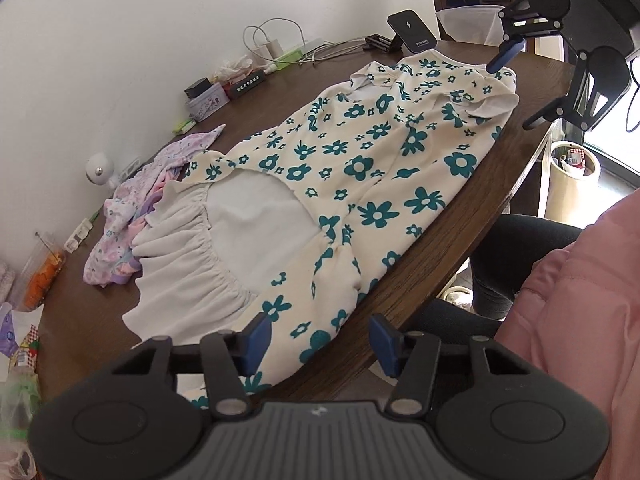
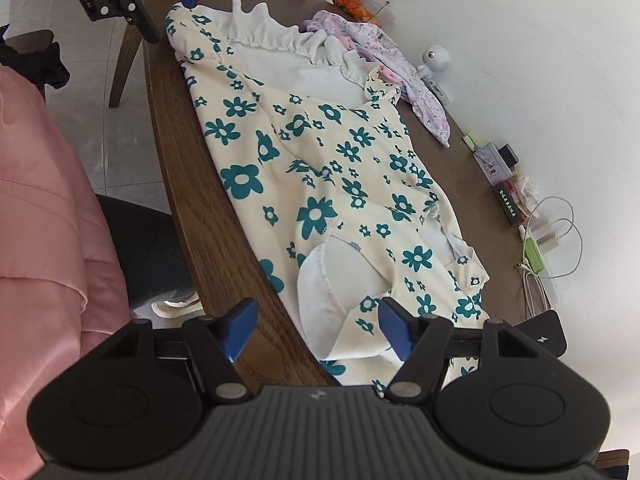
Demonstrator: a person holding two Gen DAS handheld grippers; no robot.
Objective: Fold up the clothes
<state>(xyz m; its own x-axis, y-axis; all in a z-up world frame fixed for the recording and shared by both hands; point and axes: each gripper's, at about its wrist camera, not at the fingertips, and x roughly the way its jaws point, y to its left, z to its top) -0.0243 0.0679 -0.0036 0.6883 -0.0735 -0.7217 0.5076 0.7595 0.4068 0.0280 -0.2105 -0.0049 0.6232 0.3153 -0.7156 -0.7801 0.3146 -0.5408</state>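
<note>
Left wrist view: cream knit garment with teal flower print (image 1: 352, 168) lies spread flat along the near edge of the dark wooden table (image 1: 460, 240), white ruffled hem toward the left gripper (image 1: 320, 340). Its jaws are partly open, straddling the near hem corner, pads not pressing. The right gripper (image 2: 316, 332) is also partly open, over the sleeve end, cloth between the pads but not pinched. Likely light, soft and limp; it'll drape and bunch, not slip. Best hold: pinch both near-edge corners, hem and sleeve, through a full fabric layer. Lilac printed garment (image 1: 132, 216) sits beside the hem, clear of the fold.
</note>
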